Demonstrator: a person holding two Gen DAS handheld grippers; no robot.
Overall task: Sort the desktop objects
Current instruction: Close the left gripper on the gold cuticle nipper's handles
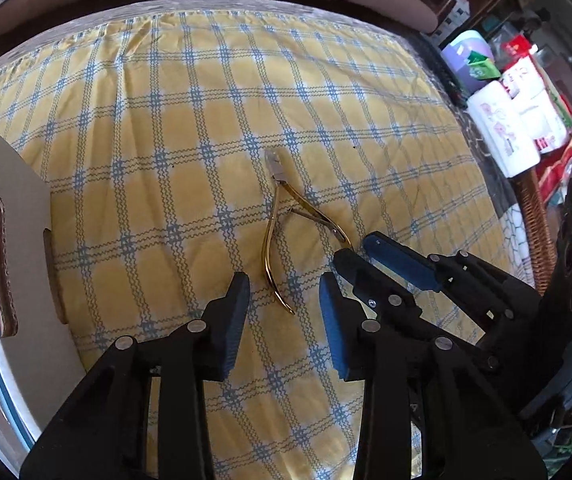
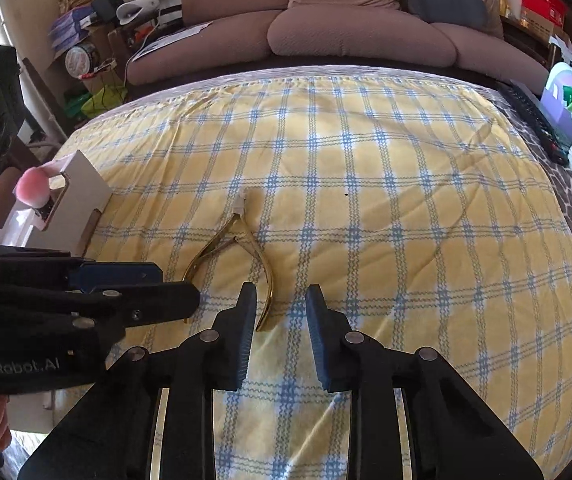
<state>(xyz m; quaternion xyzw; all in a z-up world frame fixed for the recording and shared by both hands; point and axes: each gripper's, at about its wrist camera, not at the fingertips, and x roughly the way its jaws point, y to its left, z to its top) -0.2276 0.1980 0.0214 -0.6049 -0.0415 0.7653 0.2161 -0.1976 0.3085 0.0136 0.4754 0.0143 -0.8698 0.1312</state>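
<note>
Gold cuticle nippers lie on the yellow-and-blue checked tablecloth, handles spread toward me. My left gripper is open and empty, its fingertips either side of the near handle end. My right gripper is open and empty, just right of the nippers. The right gripper shows in the left wrist view, its tip next to the nippers' right handle. The left gripper shows at the left in the right wrist view. A white cardboard box stands at the left and holds a pink puff.
The white box stands close on the left of the left gripper. A brown sofa lies beyond the table. Packages and a lilac container crowd the right side, with a remote on the table's right edge.
</note>
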